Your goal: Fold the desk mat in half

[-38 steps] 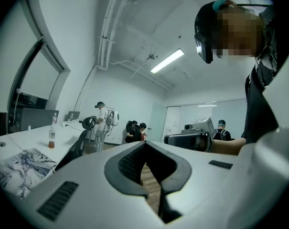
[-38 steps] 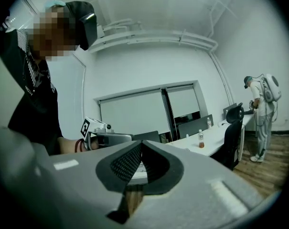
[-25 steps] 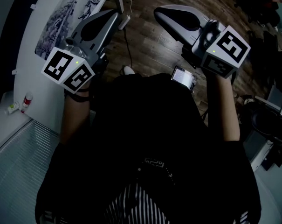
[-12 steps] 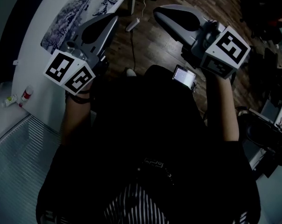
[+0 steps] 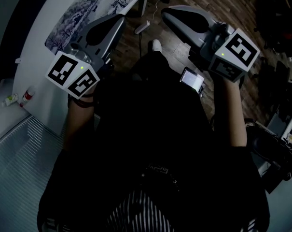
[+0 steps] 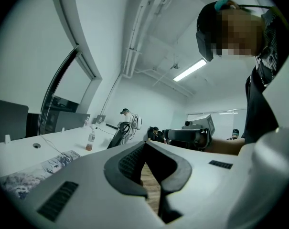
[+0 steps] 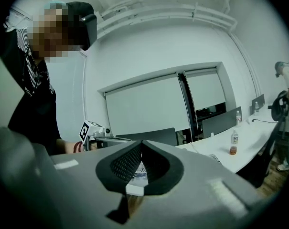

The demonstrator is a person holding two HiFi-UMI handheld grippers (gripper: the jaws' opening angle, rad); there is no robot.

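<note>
The desk mat (image 5: pixel 90 6), printed blue and white, lies flat on the white desk (image 5: pixel 39 37) at the upper left of the head view. Both grippers are held in the air in front of the person's dark shirt, away from the mat. My left gripper (image 5: pixel 119 19) is shut with nothing in it, its tips pointing toward the desk's near corner. My right gripper (image 5: pixel 165 12) is also shut and empty, over the wooden floor. The left gripper view shows its jaws (image 6: pixel 145 144) closed, with the mat (image 6: pixel 32 174) low at the left. In the right gripper view a strip of the mat (image 7: pixel 138 171) shows behind the closed jaws.
A cable and power strip (image 5: pixel 142 27) lie on the wooden floor beside the desk leg. A small lit screen (image 5: pixel 191 79) sits at the person's waist. A drink bottle (image 6: pixel 90 140) stands on the desk, small bottles (image 5: pixel 26 97) near its edge. Other people stand at the far end of the room.
In the head view the desk and mat have slid rightward and the floor has shifted. A shoe now shows between the grippers. Both grippers keep the same shut stance.
</note>
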